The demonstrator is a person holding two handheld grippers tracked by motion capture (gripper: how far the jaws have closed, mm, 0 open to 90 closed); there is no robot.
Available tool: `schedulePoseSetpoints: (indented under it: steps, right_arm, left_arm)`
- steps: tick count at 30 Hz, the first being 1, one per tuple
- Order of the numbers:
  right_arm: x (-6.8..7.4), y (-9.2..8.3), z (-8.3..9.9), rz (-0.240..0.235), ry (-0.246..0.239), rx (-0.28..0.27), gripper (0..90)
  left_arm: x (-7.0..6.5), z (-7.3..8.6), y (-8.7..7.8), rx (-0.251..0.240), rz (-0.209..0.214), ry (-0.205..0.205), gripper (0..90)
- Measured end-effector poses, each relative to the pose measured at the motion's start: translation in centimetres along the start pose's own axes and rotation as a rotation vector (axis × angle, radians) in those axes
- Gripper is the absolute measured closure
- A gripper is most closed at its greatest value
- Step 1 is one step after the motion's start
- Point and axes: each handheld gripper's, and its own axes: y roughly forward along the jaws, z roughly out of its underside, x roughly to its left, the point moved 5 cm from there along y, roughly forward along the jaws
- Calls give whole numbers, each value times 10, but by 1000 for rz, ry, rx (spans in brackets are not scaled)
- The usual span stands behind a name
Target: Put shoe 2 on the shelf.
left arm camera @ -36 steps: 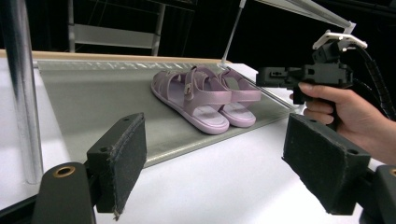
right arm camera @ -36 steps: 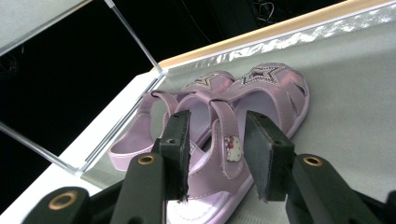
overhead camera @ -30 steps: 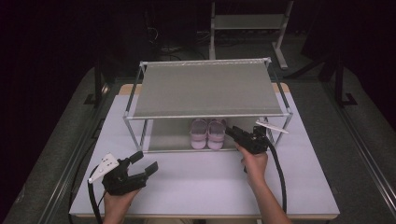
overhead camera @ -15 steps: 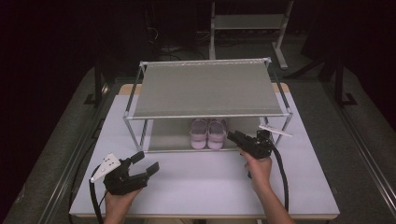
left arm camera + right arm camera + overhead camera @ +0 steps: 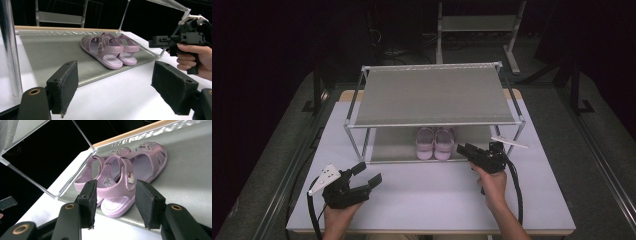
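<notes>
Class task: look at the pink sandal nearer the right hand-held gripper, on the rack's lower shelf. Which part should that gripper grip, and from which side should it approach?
Grip the heel strap of the nearer pink sandal, coming in low from the rack's open front. The heels face the person and the strap arches clear above the sole, thin enough for the jaws to close across. The top shelf blocks an approach from above. The right hand-held gripper is open and already lined up with it.

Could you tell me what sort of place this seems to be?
Probably a lab or recording setup, not a home: a white table in a dark room, a metal shoe rack holding pink sandals, and two hand-held grippers.
</notes>
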Motion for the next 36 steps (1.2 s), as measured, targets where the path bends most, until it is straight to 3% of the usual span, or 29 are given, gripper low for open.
schedulePoseSetpoints:
  steps: [6, 36]
  right_arm:
    - [-1, -8, 5, -3, -12, 13, 518]
    - [-11, -42, 21, -43, 20, 50, 486]
  left_arm:
    - [-1, 0, 0, 0, 3, -3, 212]
    - [-1, 3, 3, 11, 5, -6, 212]
